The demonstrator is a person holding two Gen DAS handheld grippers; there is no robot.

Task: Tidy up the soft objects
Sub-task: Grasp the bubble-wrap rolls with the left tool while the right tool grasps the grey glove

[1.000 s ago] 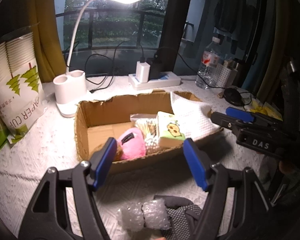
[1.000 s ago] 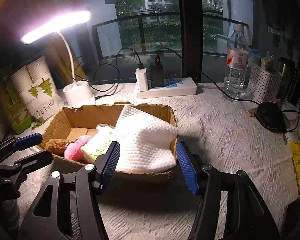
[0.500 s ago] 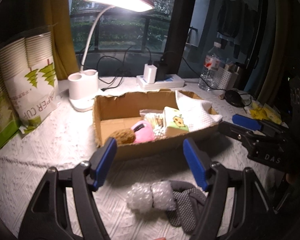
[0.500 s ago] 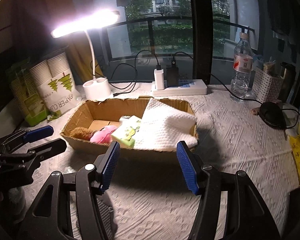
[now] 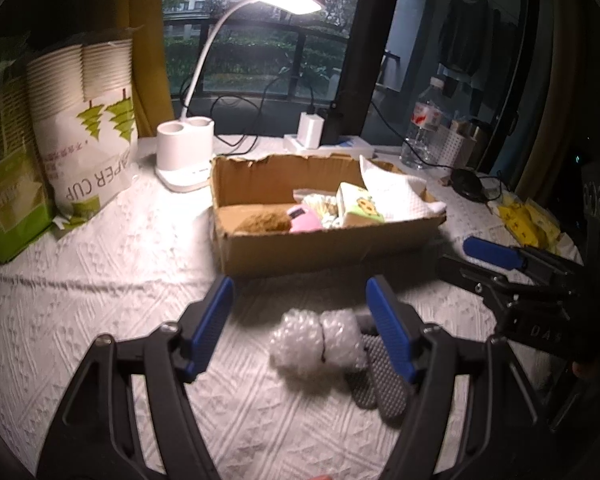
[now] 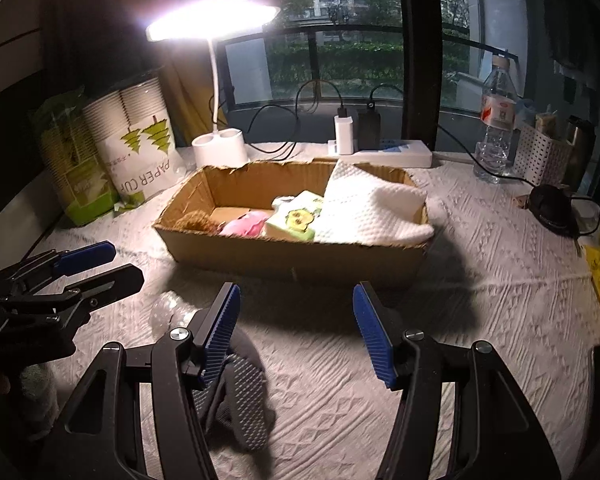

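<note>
Cardboard box at 12 o'clock already holds 4+ soft items. Bubble wrap and grey glove remain on counter. Left tongs and right tongs both released, empty.

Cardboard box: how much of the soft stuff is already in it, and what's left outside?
Done: the cardboard box already holds a white towel, a green tissue pack, a pink plush and a brown plush. In hand: nothing; both hand-held grippers, left and right, are open. Left: the bubble wrap roll and grey glove lie on the table.
</note>
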